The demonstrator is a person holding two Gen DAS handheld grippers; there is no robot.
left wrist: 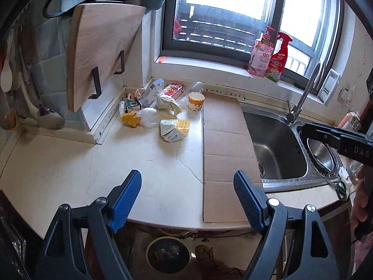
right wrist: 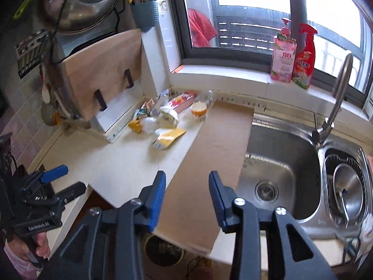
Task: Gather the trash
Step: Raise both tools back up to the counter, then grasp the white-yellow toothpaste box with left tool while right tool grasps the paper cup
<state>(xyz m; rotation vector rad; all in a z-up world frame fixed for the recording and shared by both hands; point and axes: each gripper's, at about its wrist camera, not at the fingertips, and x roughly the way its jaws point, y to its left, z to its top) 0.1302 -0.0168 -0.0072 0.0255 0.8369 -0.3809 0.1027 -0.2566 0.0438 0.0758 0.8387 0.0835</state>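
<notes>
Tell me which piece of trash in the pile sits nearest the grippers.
The flattened yellow-and-white carton, lying on the counter at the front edge of the pile. The paper cup, the pink box and the other cartons all sit further back, toward the wall.

Your left tongs (left wrist: 187, 193) point steeply downward, blue pads spread wide with nothing between them. Your right tongs (right wrist: 187, 194) tilt down likewise, jaws parted more narrowly and empty (each is held in one hand (right wrist: 38, 245), fingers wrapped around the grip).
</notes>
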